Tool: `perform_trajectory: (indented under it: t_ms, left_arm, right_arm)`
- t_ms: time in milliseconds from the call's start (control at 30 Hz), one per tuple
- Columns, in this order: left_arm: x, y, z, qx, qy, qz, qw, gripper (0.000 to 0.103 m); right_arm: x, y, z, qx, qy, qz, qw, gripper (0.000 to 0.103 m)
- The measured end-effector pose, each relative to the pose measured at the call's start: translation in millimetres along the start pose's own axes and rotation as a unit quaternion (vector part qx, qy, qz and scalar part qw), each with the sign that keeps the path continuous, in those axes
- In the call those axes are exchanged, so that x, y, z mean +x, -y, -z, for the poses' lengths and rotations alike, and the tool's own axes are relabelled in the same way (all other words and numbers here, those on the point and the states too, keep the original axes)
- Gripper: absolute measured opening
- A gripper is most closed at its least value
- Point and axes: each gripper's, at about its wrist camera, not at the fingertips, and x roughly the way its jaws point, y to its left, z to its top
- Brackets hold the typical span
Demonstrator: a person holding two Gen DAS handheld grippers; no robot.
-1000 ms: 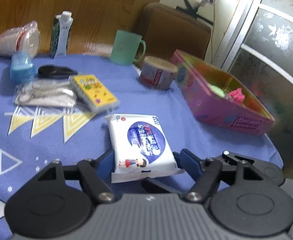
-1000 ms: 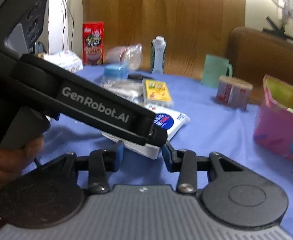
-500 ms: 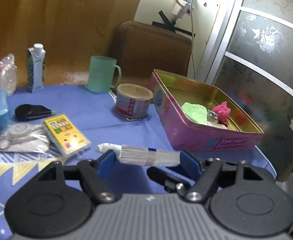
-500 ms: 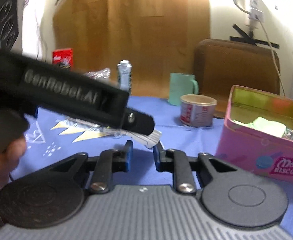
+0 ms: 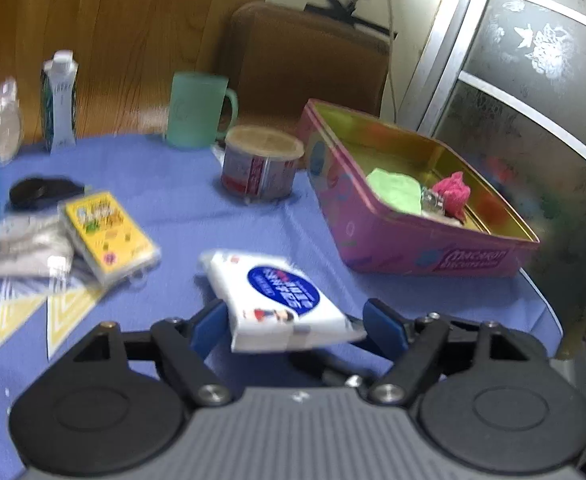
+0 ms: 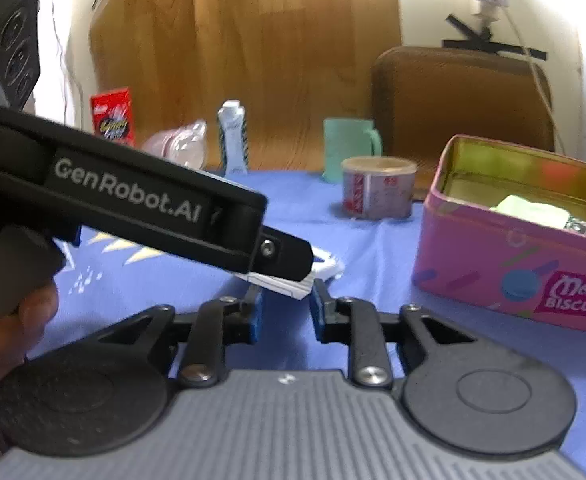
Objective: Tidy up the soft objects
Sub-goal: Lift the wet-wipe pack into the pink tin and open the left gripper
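Left gripper (image 5: 297,320) has the white tissue pack (image 5: 281,300) between its blue pads (image 5: 209,326), lifted off the blue tablecloth (image 5: 181,200); jaws have just been opening wider, and with the blur I cannot tell if the pads still press on the pack, the right pad looks slightly off it. Right gripper (image 6: 285,312) jaws have also just been opening, part open with nothing clamped; the pack's corner (image 6: 293,286) sits just ahead of its tips, under the left gripper's black body (image 6: 133,204), which a hand (image 6: 9,332) holds. Pink biscuit tin (image 5: 433,256) is at 2 o'clock from the pack, open, with a green cloth (image 5: 395,190) and a pink soft item (image 5: 453,194) inside. Round tub (image 5: 259,168) at 12, green mug (image 5: 199,110) behind it. Yellow card pack (image 5: 107,236) at 10 o'clock, touching a clear bag (image 5: 21,248).
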Motion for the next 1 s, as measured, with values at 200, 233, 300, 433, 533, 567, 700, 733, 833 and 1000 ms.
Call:
perform_trajectory:
  t_ms: [200,233,300,433,533,567,700,733,833,1000]
  left_arm:
    - [-7.0,-27.4,-3.1,-0.047,-0.002,0.003,0.9989,0.08]
    - [-4.3,-28.7,-5.1,-0.051,-0.006,0.003,0.9987,0.079]
    - [8.0,-29.1,-6.7,-0.048,-0.026,0.004,0.9985,0.074]
    - [24.5,-19.7,-2.0,-0.02,-0.035,-0.015,0.9991,0.065]
    - [17.1,-9.4,-4.2,-0.002,-0.02,-0.018,0.9996,0.065]
    - [13.5,-6.9,-7.6,-0.003,-0.015,-0.011,0.9998,0.065]
    - [7.3,11.7,-26.8,0.015,0.005,0.025,0.9996,0.065]
    - [6.7,21.2,-32.7,0.029,0.013,0.027,0.9991,0.065]
    - [14.2,48.1,-51.3,0.06,0.027,0.041,0.997,0.065]
    - [46.9,93.5,-78.2,0.107,0.043,0.061,0.9914,0.067]
  right_arm:
    - [5.4,3.8,3.4,0.004,-0.041,-0.031,0.999,0.062]
    - [8.1,4.1,2.0,0.007,-0.045,-0.035,0.998,0.065]
    - [14.2,2.7,-0.7,0.004,-0.052,-0.034,0.998,0.068]
    - [24.8,-4.8,-5.6,-0.023,-0.054,-0.039,0.998,0.057]
    - [19.8,-8.9,-5.2,-0.031,-0.03,-0.021,0.999,0.055]
    - [15.0,-8.6,-4.9,-0.031,-0.014,-0.017,0.999,0.055]
    - [-7.6,-8.1,-14.5,-0.049,0.066,0.034,0.996,0.05]
    - [-12.2,-5.4,-18.6,-0.055,0.082,0.051,0.994,0.05]
    - [-23.3,12.9,-29.0,-0.048,0.108,0.087,0.989,0.05]
    - [-39.1,52.8,-41.1,-0.018,0.133,0.148,0.98,0.051]
